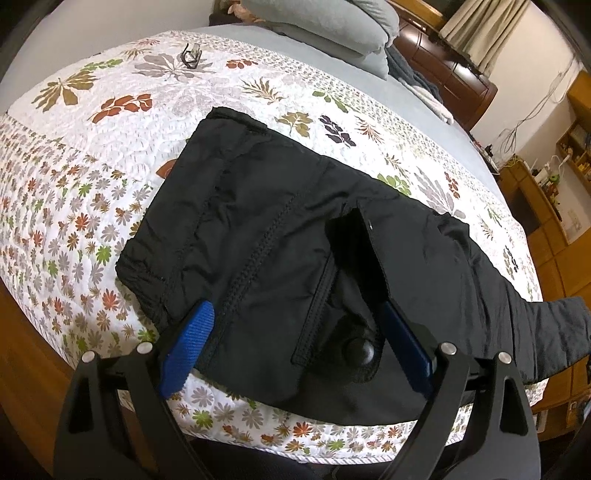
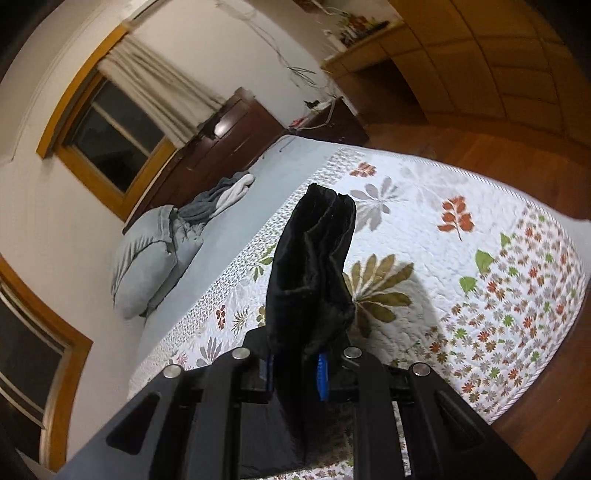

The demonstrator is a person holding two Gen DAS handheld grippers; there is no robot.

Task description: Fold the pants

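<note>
Floral quilt point(image 1: 110, 177) w/ glasses point(image 1: 191, 55), grey pillows point(image 1: 347, 26), curtained window point(image 2: 110, 136).

The quilt point(image 1: 110, 184) lies bare to the left of the pants point(image 1: 258, 229) and beyond them, so a claw could pass there; only the glasses point(image 1: 191, 55) sit far up it. Pillows point(image 1: 332, 26) and a heap of cloth point(image 1: 417, 81) block the head of the bed. In the right wrist view the quilt's right half is open down to the floor point(image 2: 480, 140). The lifted pants hang straight ahead of the right claw point(image 2: 295, 373).
</note>
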